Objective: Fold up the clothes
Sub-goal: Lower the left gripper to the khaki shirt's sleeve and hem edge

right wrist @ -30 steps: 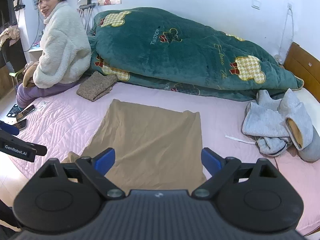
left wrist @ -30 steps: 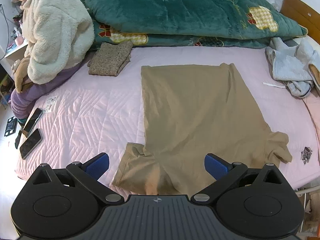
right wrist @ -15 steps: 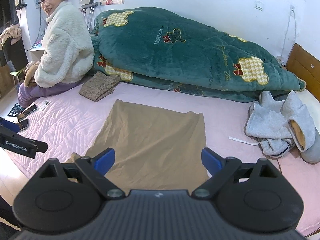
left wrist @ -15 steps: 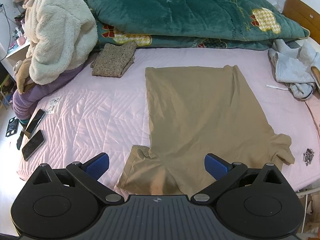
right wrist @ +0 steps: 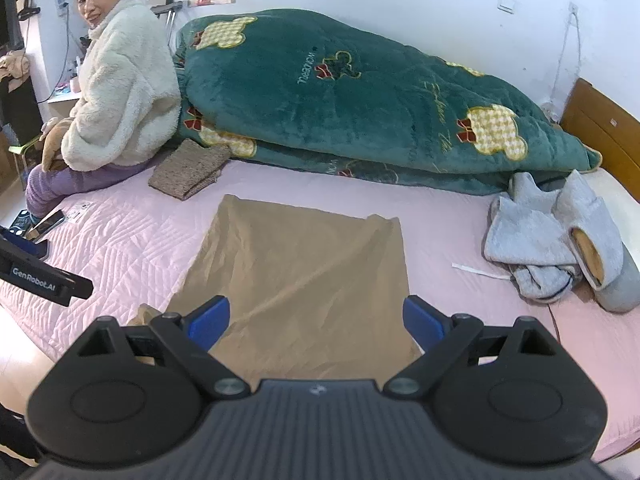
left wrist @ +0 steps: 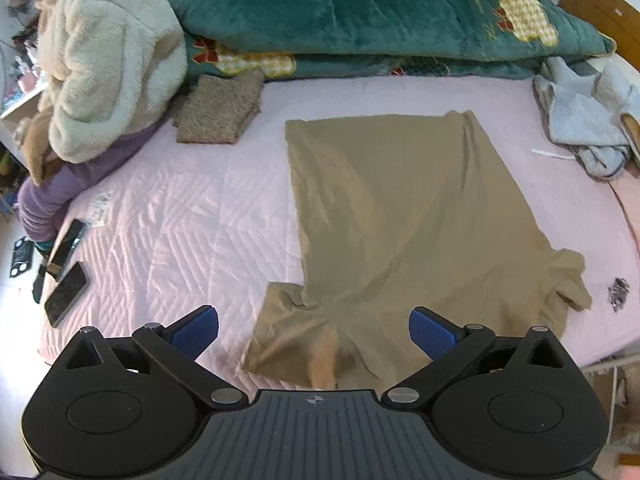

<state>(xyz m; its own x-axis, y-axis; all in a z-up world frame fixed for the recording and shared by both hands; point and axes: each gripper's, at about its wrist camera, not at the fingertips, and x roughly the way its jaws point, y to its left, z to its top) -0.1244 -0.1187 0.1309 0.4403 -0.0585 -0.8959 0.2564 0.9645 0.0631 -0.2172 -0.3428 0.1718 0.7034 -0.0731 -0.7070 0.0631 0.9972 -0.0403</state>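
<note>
A tan T-shirt (left wrist: 392, 208) lies spread flat on the pink quilted bed (left wrist: 168, 220), hem toward the far side, sleeves near me. Its left sleeve (left wrist: 288, 328) is crumpled close to the bed's front edge. My left gripper (left wrist: 314, 332) hangs open above that sleeve and the neck area, holding nothing. In the right wrist view the same tan T-shirt (right wrist: 304, 272) fills the middle. My right gripper (right wrist: 316, 322) is open over its near part, empty. The left gripper's body (right wrist: 44, 280) shows at the left edge there.
A person in a white fleece jacket (left wrist: 104, 64) sits at the bed's left corner. A folded speckled garment (left wrist: 220, 112) lies beside them. A green blanket (right wrist: 360, 96) is piled at the back, a grey garment heap (right wrist: 560, 240) on the right. Two phones (left wrist: 66, 276) lie at the left edge.
Both cameras have shifted slightly, so the shirt sits a little further right and away in the left view. Both grippers stay open and the shirt has not moved.
</note>
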